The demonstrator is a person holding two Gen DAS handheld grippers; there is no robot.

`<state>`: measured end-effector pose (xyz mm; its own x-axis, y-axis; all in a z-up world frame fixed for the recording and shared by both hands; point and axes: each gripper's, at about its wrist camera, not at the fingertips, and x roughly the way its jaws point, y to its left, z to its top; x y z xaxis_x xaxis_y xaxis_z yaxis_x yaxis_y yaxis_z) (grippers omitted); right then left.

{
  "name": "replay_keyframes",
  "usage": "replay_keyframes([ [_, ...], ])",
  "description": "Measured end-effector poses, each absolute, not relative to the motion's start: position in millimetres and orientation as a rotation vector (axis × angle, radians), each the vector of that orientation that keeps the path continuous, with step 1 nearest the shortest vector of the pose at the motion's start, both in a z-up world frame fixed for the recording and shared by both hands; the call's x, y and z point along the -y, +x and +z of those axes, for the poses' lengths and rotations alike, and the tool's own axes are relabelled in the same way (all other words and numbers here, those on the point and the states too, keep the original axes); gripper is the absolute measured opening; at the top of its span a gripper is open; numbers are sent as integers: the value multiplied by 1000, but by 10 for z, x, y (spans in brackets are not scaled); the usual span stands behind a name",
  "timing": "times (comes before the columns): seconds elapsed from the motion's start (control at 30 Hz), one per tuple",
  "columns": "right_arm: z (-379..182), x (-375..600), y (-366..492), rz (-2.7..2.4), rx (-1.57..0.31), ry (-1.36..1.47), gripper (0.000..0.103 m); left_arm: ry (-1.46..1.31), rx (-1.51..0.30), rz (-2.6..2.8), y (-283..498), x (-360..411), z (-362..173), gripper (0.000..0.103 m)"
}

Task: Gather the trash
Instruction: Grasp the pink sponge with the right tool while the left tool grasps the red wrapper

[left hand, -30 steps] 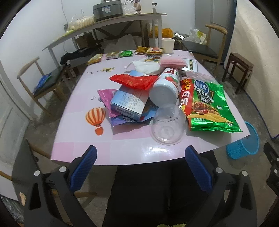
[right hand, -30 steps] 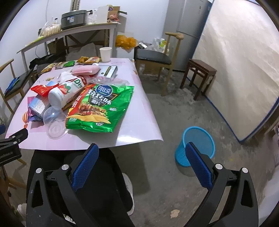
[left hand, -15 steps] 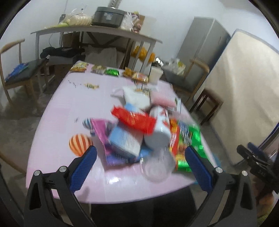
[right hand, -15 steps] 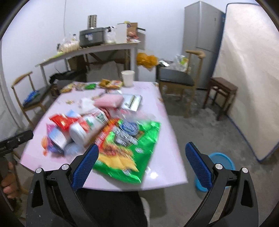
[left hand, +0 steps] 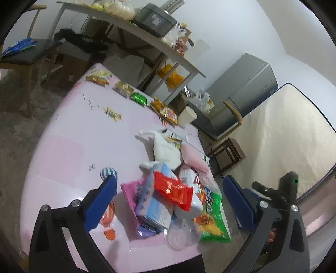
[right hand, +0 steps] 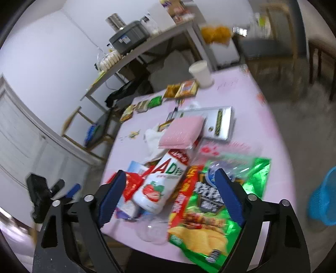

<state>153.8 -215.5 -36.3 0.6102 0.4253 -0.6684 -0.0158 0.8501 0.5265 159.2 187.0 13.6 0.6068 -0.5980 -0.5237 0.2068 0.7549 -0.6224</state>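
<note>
A heap of trash lies on the pink table (left hand: 73,147): a green chip bag (right hand: 210,210), a white strawberry drink bottle (right hand: 159,184), a red wrapper (left hand: 172,189), a blue-white carton (left hand: 151,201), a clear plastic lid (left hand: 178,237) and a pink pack (right hand: 180,132). My left gripper (left hand: 168,201) hangs open above the heap's left side, touching nothing. My right gripper (right hand: 171,196) hovers over the bottle and chip bag. Its jaws are closing, but the pads press on nothing. Small snack wrappers (left hand: 136,97) and a paper cup (left hand: 187,116) sit at the far edge.
A blue basket (right hand: 323,197) stands on the floor right of the table. A long side table with a grey appliance (left hand: 155,19) lines the back wall. Wooden chairs (left hand: 25,52) stand beside the pink table, and a small stool (left hand: 229,151) lies beyond its right edge.
Both grippers have swung in from the table's near edge to above the heap, and both views have tilted. The right jaws stand narrower than before. The trash has not moved.
</note>
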Motion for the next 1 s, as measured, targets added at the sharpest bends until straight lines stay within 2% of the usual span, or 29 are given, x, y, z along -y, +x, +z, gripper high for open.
replay_keyframes([
  [0.13, -528, 2208, 1611, 328, -931, 614, 69, -547, -810, -571, 1640, -1782, 91, 99],
  [0.2, -563, 2263, 1624, 330, -946, 649, 64, -545, -846, -610, 1704, -1666, 10, 91],
  [0.27, -612, 2323, 1650, 328, -956, 692, 60, -535, -882, -612, 1756, -1567, -84, 81],
  [0.33, -641, 2389, 1642, 328, -954, 738, 58, -510, -933, -582, 1849, -1419, -224, 67],
  [0.4, -642, 2438, 1629, 333, -949, 763, 58, -457, -952, -531, 1915, -1312, -319, 62],
  [0.43, -633, 2455, 1618, 334, -946, 768, 58, -424, -960, -502, 1939, -1261, -357, 55],
  [0.47, -644, 2458, 1617, 333, -946, 765, 58, -398, -966, -481, 1958, -1221, -397, 52],
  [0.63, -678, 2496, 1616, 328, -967, 765, 58, -366, -991, -416, 2070, -1176, -580, 20],
  [0.73, -724, 2550, 1666, 321, -974, 785, 58, -407, -973, -409, 2078, -1243, -608, 12],
  [1.0, -911, 2659, 2061, 296, -1040, 876, 58, -480, -895, -427, 2019, -1387, -589, 9],
])
